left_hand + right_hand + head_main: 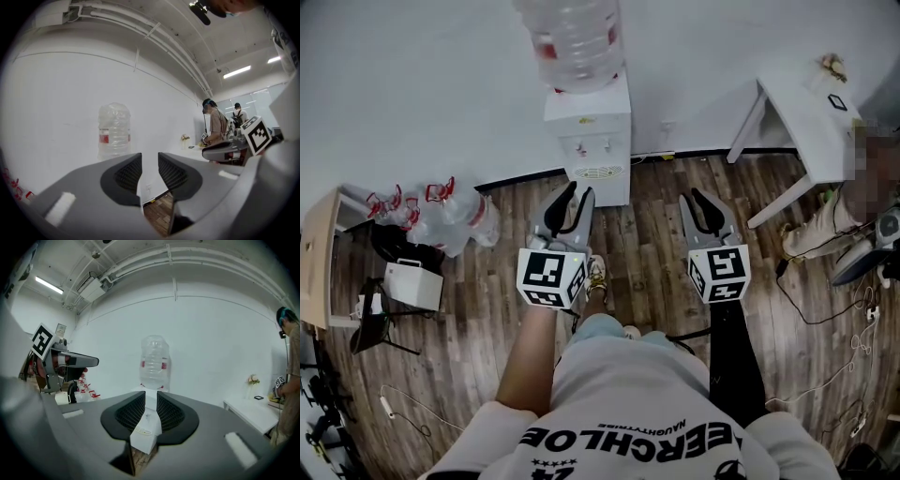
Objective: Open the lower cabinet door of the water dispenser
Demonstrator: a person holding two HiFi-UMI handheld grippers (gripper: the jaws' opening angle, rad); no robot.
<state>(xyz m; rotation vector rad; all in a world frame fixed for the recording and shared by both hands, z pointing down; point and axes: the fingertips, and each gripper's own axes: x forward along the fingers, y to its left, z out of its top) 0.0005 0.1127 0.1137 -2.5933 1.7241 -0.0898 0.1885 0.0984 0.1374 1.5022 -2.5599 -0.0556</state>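
Left fingers: the left gripper (579, 192) is held level and points at the water dispenser (589, 141). Its fingers (129, 173) stand a narrow slit apart, with only the wall and floor showing between them. They grip nothing.
Right fingers: the right gripper (694, 195) is beside the left one and aimed the same way. Its fingers (131, 413) are also a narrow gap apart. The dispenser's white front shows through that gap but stands well beyond the tips, so they hold and touch nothing.
Dispenser: a white floor unit against the wall, topped by a clear water bottle (577, 42). It stands well apart from both grippers, across bare wooden floor (647, 234).
Lower door: the cabinet door (602, 187) sits below the taps. It looks closed, though it is hard to judge from this steep angle.
Writing: the bottle has a red label band whose print is too small to read. The shirt (628, 422) shows large upside-down letters, of which "ERCHLOE" can be made out.
Surroundings: empty bottles (441, 211) lie on the floor to the left of the dispenser. A white desk (811, 122) stands to its right.
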